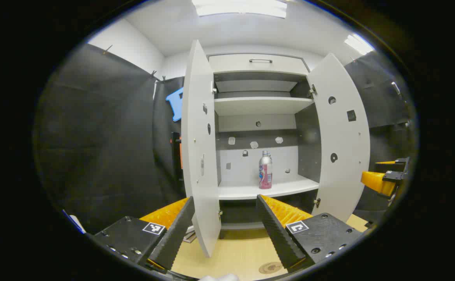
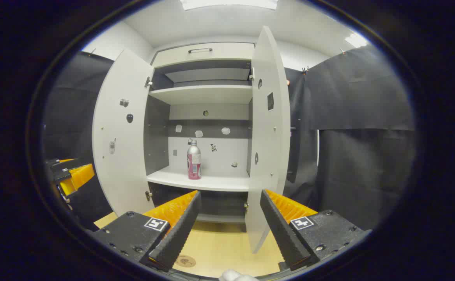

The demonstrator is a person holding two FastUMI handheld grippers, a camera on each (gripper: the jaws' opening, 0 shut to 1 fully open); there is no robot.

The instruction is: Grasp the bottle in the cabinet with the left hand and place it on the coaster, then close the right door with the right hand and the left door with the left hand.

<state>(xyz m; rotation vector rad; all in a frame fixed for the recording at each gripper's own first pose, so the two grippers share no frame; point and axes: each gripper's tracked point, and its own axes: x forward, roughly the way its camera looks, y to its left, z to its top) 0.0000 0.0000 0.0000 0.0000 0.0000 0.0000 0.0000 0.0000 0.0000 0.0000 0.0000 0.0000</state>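
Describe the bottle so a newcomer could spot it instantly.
Find the white cabinet with both doors swung open. On its lower shelf stands the bottle, upright and alone: silver shoulders and cap, pink label, the shelf's one freestanding item.

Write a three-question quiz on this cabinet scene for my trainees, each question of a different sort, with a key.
1. True or false: the bottle stands upright on a cabinet shelf.
2. Both cabinet doors are: A) shut B) open C) one of each.
3. Fill in: the round coaster lies on the wooden ___.

Key: 1 true. 2 B: left door and right door swing outward. 3 tabletop, beside the open left gripper; the right gripper is open too.
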